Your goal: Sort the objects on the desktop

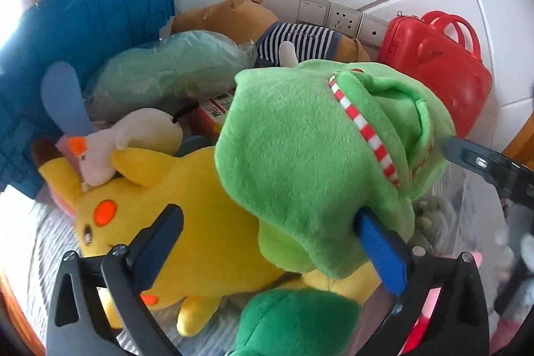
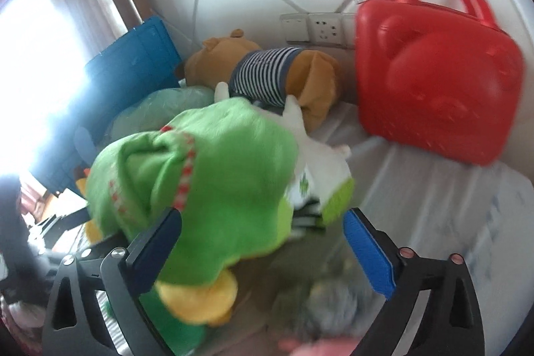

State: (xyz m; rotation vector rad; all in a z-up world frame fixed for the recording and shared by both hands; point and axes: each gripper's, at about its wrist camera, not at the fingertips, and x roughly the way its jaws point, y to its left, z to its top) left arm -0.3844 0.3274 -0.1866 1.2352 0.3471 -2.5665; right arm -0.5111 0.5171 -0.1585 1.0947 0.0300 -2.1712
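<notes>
Two wide-spread jaws framed the left wrist view, where the left gripper (image 1: 267, 242) stood open around the green plush (image 1: 310, 155) without pressing it; the right pad (image 1: 380, 252) only brushed the plush's lower edge. That plush lay heaped on one yellow plush (image 1: 187, 222), so it looked likely to slide or roll off toward the clear bin at right if nothing closed on it. Counted here: one brown bear in a striped shirt (image 1: 267, 29), one red case (image 1: 437, 62), one blue crate lid (image 1: 86, 32), one bagged teal plush (image 1: 167, 72) and one small white plush (image 1: 110, 149). From the right wrist view, blurred throughout, the right gripper (image 2: 263, 239) was likewise open, its left pad (image 2: 157, 242) against the green plush's underside and the other pad standing clear. Here the risk was, in my judgement, a closing bite catching only a loose fold or the yellow foot (image 2: 200, 299), letting the toy sag or drop. Counted here: one green plush, one bear, one red case, one blue lid, and one wall socket panel (image 2: 317, 29).
</notes>
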